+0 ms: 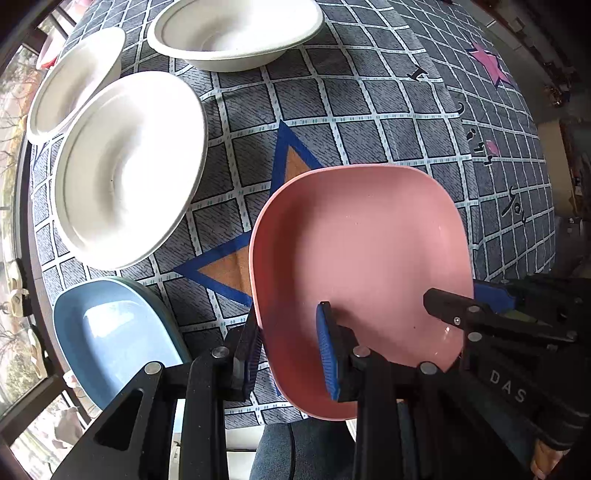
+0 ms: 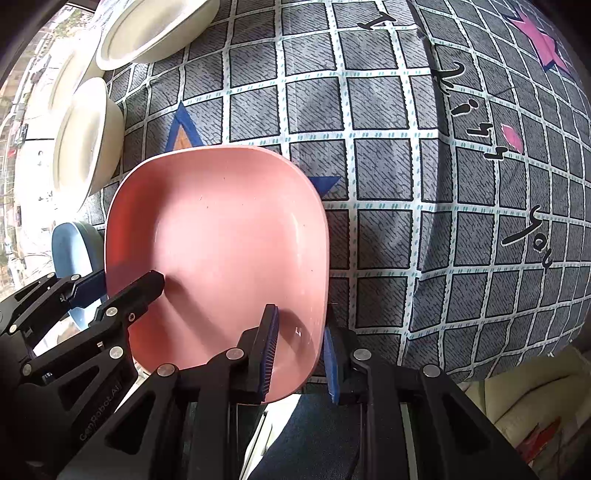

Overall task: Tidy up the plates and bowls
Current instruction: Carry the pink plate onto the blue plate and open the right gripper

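A pink square plate (image 1: 362,258) is held between both grippers above the table's near edge. My left gripper (image 1: 291,350) is shut on its left rim, one finger inside and one outside. My right gripper (image 2: 299,350) is shut on its right rim the same way; the plate also shows in the right wrist view (image 2: 221,240). The right gripper shows in the left wrist view (image 1: 465,306), and the left gripper in the right wrist view (image 2: 122,288). A blue plate (image 1: 114,332) lies at the near left. Three white bowls (image 1: 129,166) (image 1: 74,81) (image 1: 236,29) sit beyond.
The table wears a grey checked cloth (image 1: 351,110) with star and letter prints. A window (image 1: 11,221) runs along the left side. A cream cushion (image 2: 524,398) lies beyond the table's right edge. The blue plate (image 2: 70,247) and white bowls (image 2: 85,136) (image 2: 155,29) show at left.
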The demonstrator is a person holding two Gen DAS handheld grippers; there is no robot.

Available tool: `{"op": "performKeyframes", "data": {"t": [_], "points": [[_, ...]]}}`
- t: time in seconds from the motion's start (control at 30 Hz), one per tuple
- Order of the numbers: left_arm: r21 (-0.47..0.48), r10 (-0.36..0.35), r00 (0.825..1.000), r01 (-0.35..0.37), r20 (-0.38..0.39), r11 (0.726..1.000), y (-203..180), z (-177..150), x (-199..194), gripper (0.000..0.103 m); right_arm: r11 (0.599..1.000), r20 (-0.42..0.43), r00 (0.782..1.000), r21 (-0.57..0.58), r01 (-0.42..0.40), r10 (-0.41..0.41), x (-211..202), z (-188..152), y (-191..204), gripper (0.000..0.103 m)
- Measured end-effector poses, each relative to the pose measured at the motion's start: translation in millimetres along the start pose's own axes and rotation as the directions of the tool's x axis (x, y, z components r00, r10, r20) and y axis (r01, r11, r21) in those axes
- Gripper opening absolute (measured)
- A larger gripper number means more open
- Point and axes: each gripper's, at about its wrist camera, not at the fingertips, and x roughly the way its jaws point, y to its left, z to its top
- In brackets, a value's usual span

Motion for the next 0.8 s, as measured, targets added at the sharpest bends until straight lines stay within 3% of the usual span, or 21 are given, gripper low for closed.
{"op": "performKeyframes", "data": {"t": [0.57, 0.8], "points": [[-0.158, 0.051, 0.994, -0.036, 0.092, 0.987, 116, -37, -60, 0.031, 0.980, -0.006, 1.000, -0.200, -0.022, 0.022, -19, 4, 137, 0.025], [-0.226, 0.097, 0.991, -0.074, 0.089, 0.971, 172, -63, -65, 0.031, 0.961, -0.029, 0.999, -0.276, -0.032, 0.025, -9, 0, 198, 0.026]]}}
